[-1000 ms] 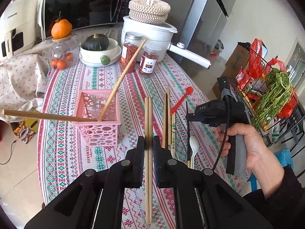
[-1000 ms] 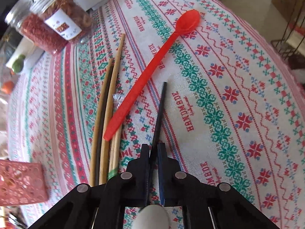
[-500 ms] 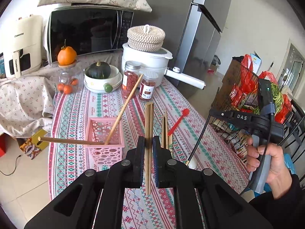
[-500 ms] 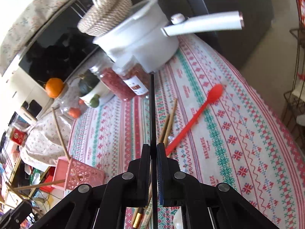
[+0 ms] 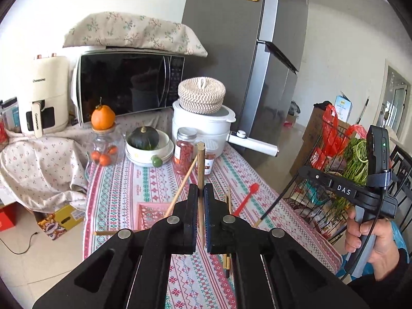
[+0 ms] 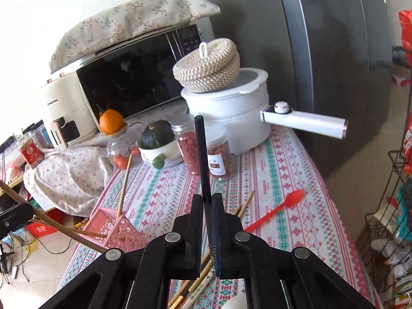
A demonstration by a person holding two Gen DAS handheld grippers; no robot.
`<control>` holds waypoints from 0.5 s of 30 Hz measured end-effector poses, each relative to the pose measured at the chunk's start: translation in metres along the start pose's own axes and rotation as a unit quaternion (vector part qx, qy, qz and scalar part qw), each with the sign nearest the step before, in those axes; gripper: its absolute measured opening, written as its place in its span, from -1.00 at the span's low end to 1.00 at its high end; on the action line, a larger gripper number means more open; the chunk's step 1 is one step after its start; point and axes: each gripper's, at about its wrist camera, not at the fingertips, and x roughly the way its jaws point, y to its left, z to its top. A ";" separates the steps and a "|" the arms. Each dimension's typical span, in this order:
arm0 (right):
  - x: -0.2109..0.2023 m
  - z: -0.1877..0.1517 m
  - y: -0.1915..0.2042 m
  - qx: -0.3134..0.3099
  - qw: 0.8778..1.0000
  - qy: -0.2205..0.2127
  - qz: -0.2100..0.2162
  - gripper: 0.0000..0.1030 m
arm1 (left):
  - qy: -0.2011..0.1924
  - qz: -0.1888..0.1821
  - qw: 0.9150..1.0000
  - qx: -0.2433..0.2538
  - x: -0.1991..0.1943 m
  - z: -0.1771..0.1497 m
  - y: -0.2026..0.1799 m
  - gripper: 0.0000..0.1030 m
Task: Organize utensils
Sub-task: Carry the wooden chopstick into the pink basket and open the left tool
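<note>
On the left of the desk stands the pink basket, with one wooden chopstick leaning out of it and another lying across its rim. The left gripper has its fingers clamped on a pair of wooden chopsticks, held upright above the cloth, just right of the basket. Further right, the loose chopsticks and the red spoon lie on the cloth. The right gripper has its fingers shut tight on a single black chopstick, its tip raised toward the white pot. In the left wrist view that chopstick's gold-tipped lower end hangs free beside the person's hand.

The step in hand looks like the carry: both picks are made and lifted, and neither is in the basket yet. The next move probably calls for swinging each load leftward over the basket's open top, tipping it nearly vertical and letting the thin end drop in without knocking the leaning stick out.

A second ago both loads were low. The wooden pair was lying along the cloth in the left fingers, and the black chopstick was flat on the desk beside the red spoon. Both now stand clear of it, and both views have tilted up to take in the microwave and fridge.
</note>
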 end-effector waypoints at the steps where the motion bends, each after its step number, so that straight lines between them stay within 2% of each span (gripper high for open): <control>1: -0.002 0.002 0.001 0.000 1.000 -0.002 0.003 -0.90 | -0.008 0.004 1.000 0.000 -0.003 0.003 0.001 -0.92; 4: -0.002 0.006 0.006 0.000 1.000 0.020 -0.001 -0.90 | -0.025 0.016 1.000 -0.004 -0.011 0.009 0.007 -0.92; 7: -0.005 0.007 0.012 0.001 0.999 0.035 0.012 -0.91 | -0.038 0.029 0.999 -0.005 -0.016 0.015 0.012 -0.92; 15: -0.010 0.010 0.029 0.001 0.999 0.033 0.041 -0.91 | -0.065 0.092 0.994 0.010 -0.006 0.023 0.019 -0.92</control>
